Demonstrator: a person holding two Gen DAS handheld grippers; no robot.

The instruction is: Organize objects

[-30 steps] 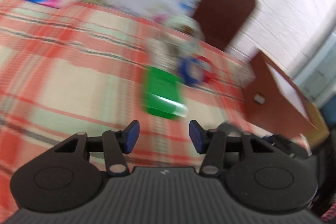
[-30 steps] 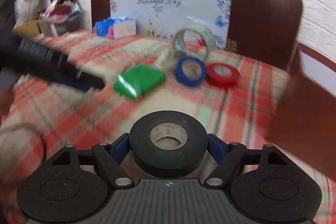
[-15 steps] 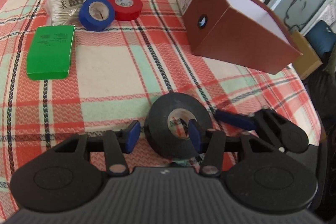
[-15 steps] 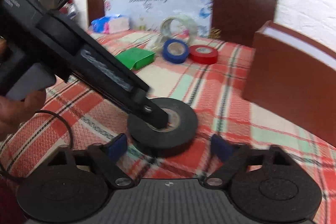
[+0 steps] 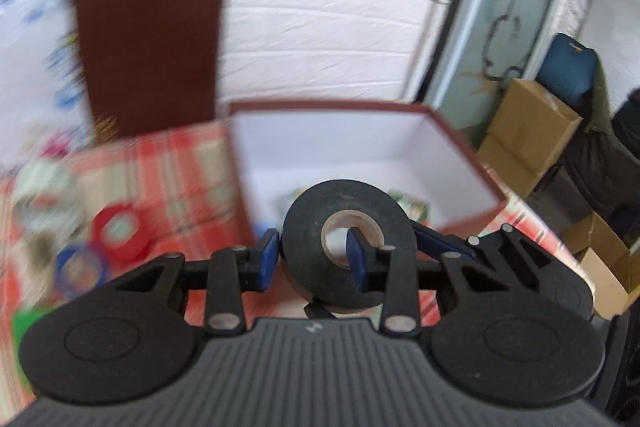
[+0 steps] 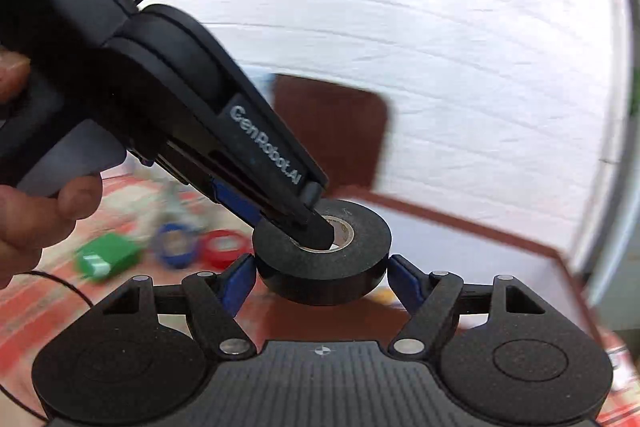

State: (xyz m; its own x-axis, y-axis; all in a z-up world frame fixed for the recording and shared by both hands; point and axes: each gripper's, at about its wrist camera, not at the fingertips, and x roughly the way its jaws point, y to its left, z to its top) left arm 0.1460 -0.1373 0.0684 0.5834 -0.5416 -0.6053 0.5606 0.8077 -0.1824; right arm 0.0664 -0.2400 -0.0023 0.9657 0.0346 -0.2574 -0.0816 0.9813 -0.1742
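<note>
Printed in white on the left tool's side: "GenRobot.AI"; higher on its body, "DAS" over small blurred lettering. Reaching down from upper left in the right wrist view, gripped by a bare hand at the left edge. Pinching the wall of the black tape roll: one blue pad outside the rim, the other inside the cardboard core. Roll held up off the tabletop, just before the near wall of the open brown box with white lining. Right tool spread, blue pads flanking the same roll at either side; contact hard to judge. Blurred on the plaid tabletop at left: red tape roll, blue tape roll, green box.
</note>
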